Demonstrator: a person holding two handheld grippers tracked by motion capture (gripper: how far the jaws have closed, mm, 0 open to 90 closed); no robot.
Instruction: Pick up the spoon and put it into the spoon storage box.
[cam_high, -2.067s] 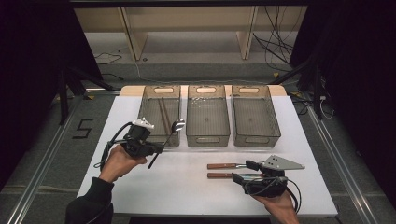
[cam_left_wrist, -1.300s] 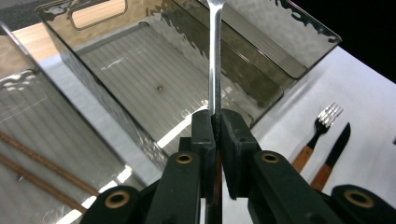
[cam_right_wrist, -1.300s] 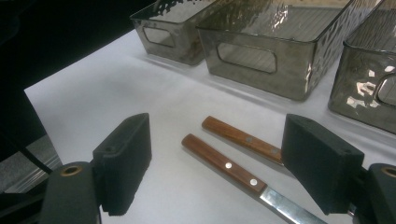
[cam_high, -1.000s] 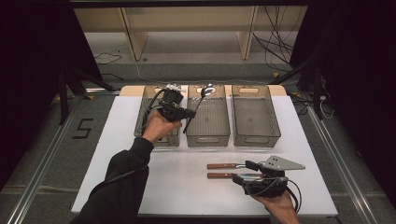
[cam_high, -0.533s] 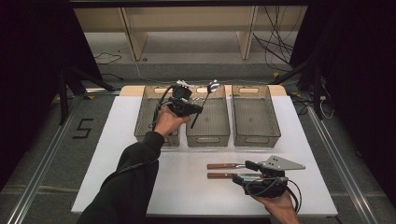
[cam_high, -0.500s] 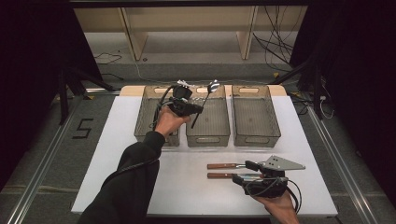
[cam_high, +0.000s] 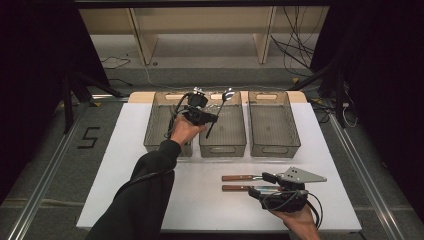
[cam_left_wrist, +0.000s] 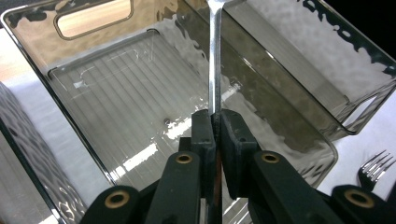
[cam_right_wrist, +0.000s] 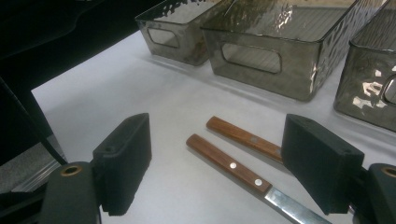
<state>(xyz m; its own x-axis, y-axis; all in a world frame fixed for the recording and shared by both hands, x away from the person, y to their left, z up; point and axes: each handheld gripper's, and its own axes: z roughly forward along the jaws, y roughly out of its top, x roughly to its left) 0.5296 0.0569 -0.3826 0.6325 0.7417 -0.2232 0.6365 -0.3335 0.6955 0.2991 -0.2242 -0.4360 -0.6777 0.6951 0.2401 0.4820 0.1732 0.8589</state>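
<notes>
Three bins (cam_high: 274, 126), spoon (cam_left_wrist: 215, 56) over middle one

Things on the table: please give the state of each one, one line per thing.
left gripper: shut on spoon, held above the middle bin.
spoon: gripped by its handle.
right gripper: jaws open, over the two knives.
two knives: lying flat, side by side.
middle bin: nothing visible inside.
fork: lying on the table.
</notes>
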